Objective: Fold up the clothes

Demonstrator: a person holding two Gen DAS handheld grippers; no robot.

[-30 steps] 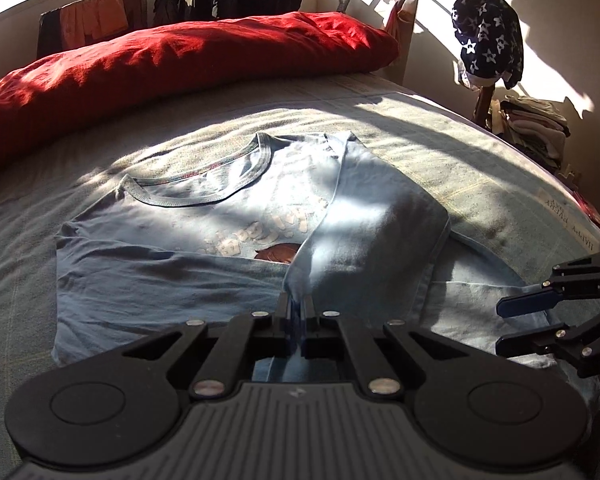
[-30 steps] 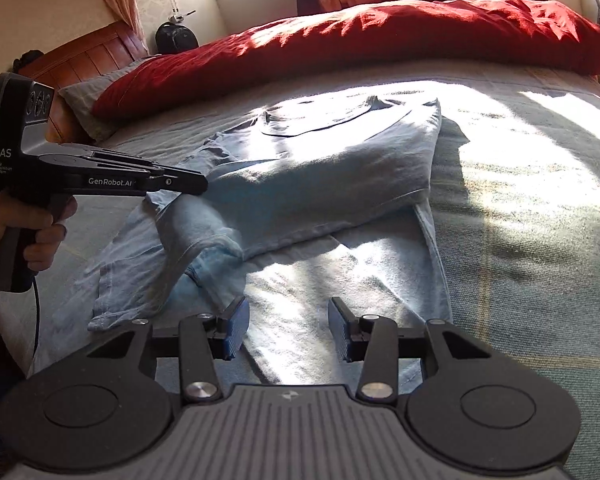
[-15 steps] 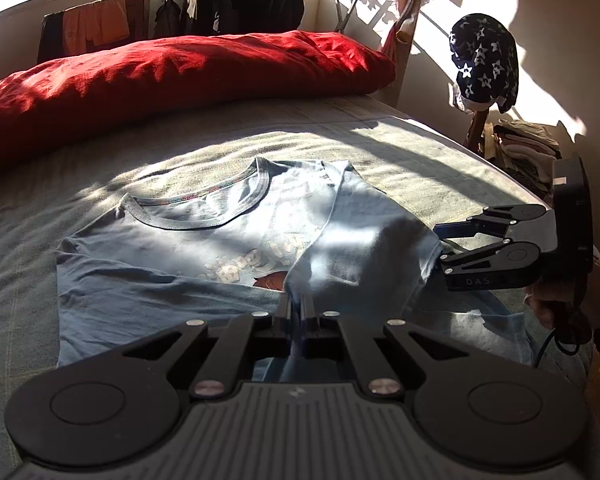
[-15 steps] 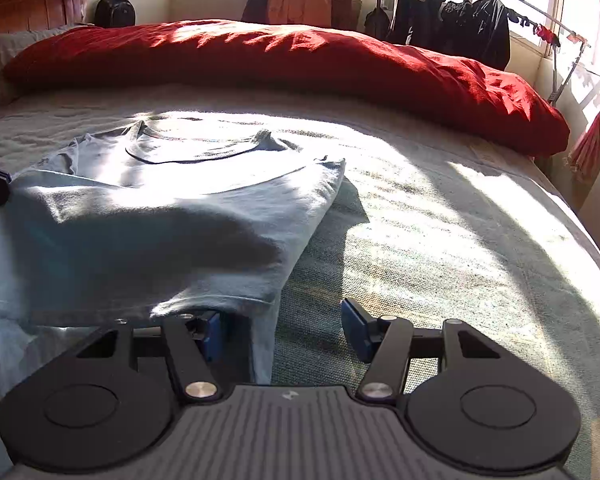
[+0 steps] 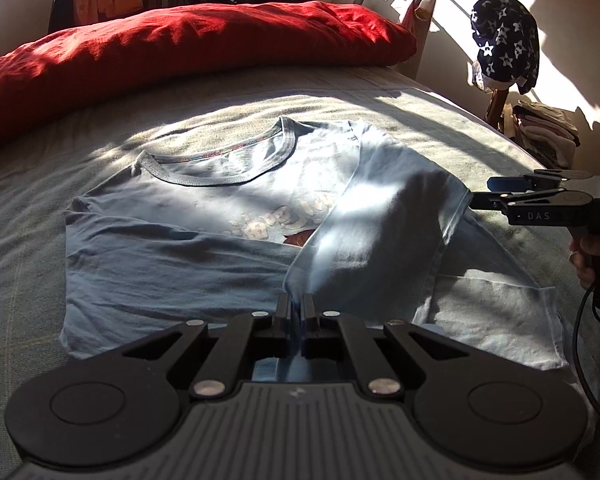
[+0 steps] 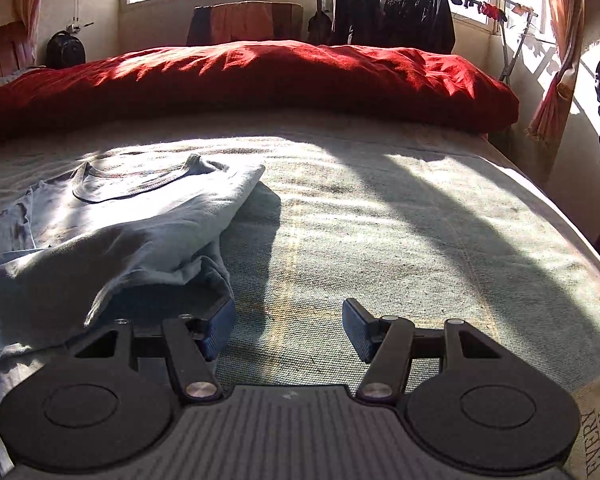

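My left claw [image 5: 296, 308] is pinched tight on a fold of the light blue T-shirt [image 5: 180, 252], its two fingers pressed together with the cloth rising out from between them toward one o'clock. The T-shirt lies face up on the grey-green bed [image 5: 28, 184], collar [image 5: 220, 160] pointing to twelve o'clock and pale lettering showing across the chest; its right side is drawn over the middle as a loose flap [image 5: 384, 236] that runs from my left claw up to the shoulder. At three o'clock in the left view my right claw [image 5: 482, 192] sits just at the outer edge of that flap, and I cannot tell from there whether it touches the cloth. In the right view that claw [image 6: 288, 328] stands wide apart with only bare bed between its fingers; the bunched edge of the T-shirt [image 6: 112, 240] lies against the outside of its left finger [image 6: 220, 328], at nine o'clock, and nothing is gripped. A long red quilt [image 6: 240, 80] stretches across the far side of the bed at twelve o'clock, and dark jackets [image 6: 392, 12] hang on a rail before the window behind it. A star-patterned cloth [image 5: 504, 40] hangs at two o'clock in the left view.
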